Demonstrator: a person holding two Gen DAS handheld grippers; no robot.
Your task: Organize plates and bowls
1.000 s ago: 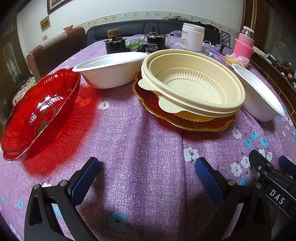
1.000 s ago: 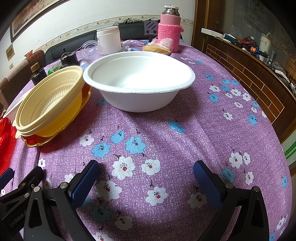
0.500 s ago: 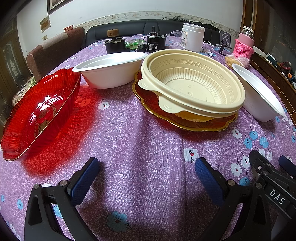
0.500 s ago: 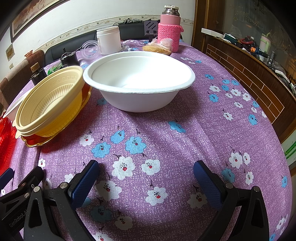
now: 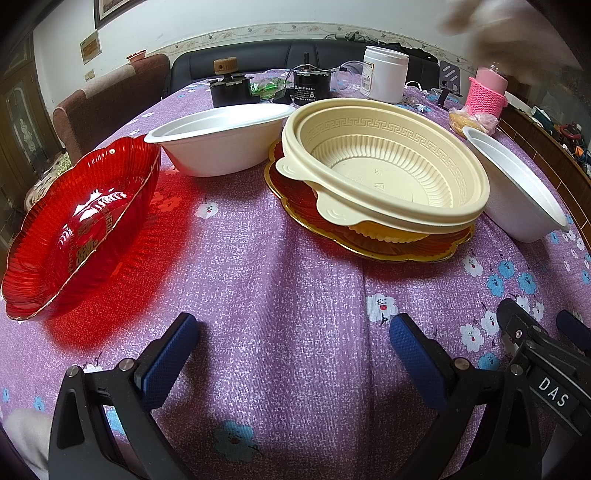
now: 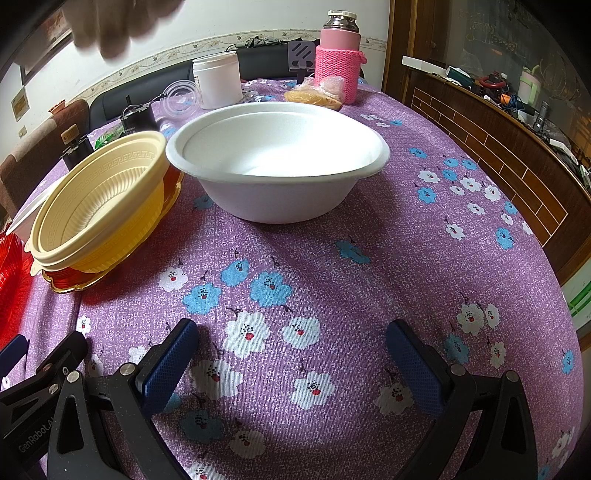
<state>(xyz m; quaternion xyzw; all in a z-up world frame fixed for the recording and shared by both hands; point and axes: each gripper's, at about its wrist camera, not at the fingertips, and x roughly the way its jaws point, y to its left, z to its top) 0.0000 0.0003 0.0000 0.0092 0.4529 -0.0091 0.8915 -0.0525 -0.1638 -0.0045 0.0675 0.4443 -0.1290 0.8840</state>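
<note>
A red ribbed plate lies at the left. Behind it stands a white bowl. A cream bowl sits in a yellow bowl on a red gold-rimmed plate; the same cream bowl shows at the right wrist view's left. A second white bowl stands ahead of my right gripper, also seen as the white bowl at the right. My left gripper rests low over the cloth, open and empty. The right gripper is open and empty too.
At the table's far side stand a white jar, a pink-sleeved flask, black devices and a bagged snack. A blurred hand passes overhead. Chairs and a wooden counter surround the purple flowered tablecloth.
A blurred hand has come into the top of both views. Both grippers and all the dishes have stayed where they were.
</note>
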